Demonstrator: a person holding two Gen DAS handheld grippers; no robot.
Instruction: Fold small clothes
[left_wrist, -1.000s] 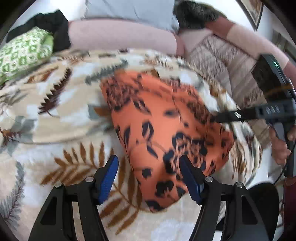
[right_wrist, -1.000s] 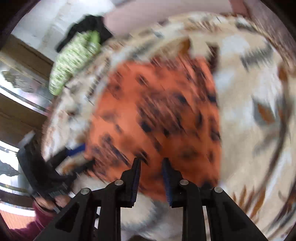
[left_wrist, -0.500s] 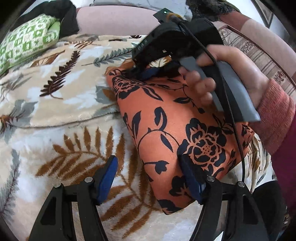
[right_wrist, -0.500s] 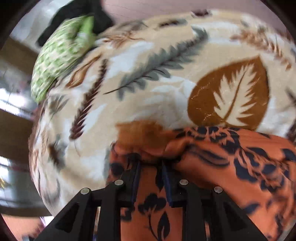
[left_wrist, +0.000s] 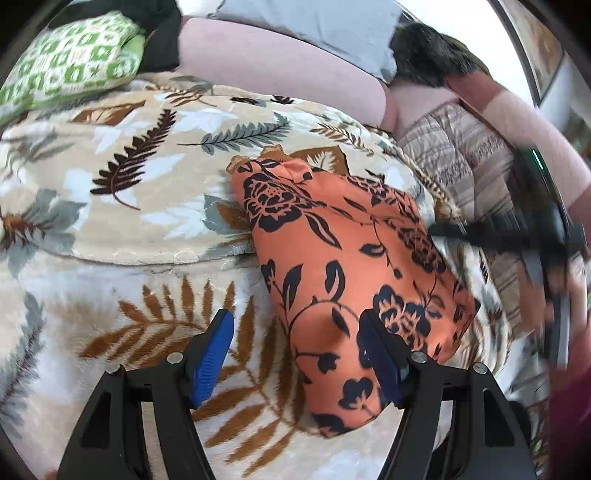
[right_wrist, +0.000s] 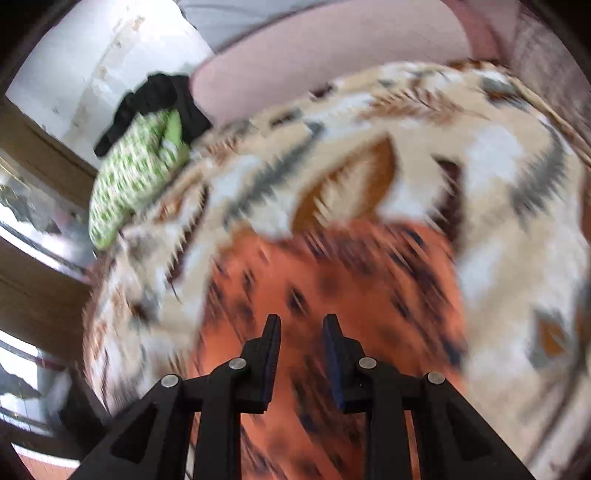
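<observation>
Left to right: green-patterned bundle set aside at the far edge; leaf-print blanket serving as folding surface; left tool, jaws wide and empty, straddling the near end of the orange floral garment, apparently to steady it; right tool, jaws narrowly parted and empty, above the same garment, blurred.
</observation>
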